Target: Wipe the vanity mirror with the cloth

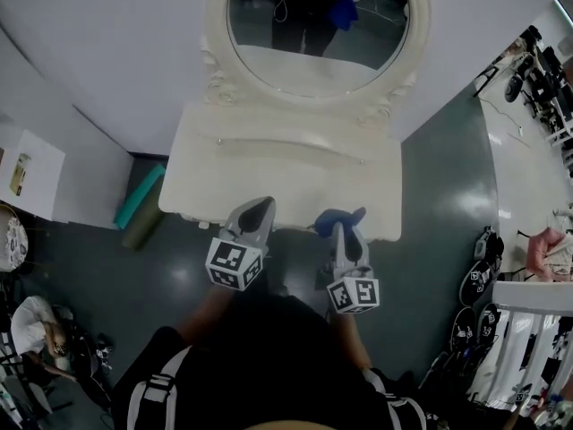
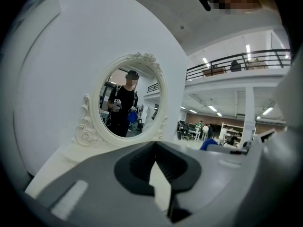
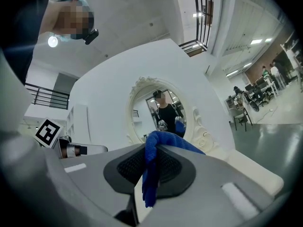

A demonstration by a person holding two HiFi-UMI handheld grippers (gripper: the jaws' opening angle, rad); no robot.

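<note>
The person stands at the near edge of the cream-white bench (image 1: 277, 164), holding both tools out low over that edge. The right gripper (image 1: 346, 225) has its fingers (image 3: 127, 167) pinching a blue cloth (image 1: 337, 219). The cloth bunches up over the tips and a fold hangs down between the dark pads. It sits just above the near edge of the bench, right of the middle and well apart from the glass. The left gripper (image 1: 256, 210) is beside it, a little left of the middle. Its fingers (image 2: 137, 167) are pressed together at the tips with nothing between them. The oval vanity mirror (image 1: 318, 34) stands upright at the far edge of the bench in its carved pale frame. Its glass reflects the dark-clothed person and the blue cloth.
</note>
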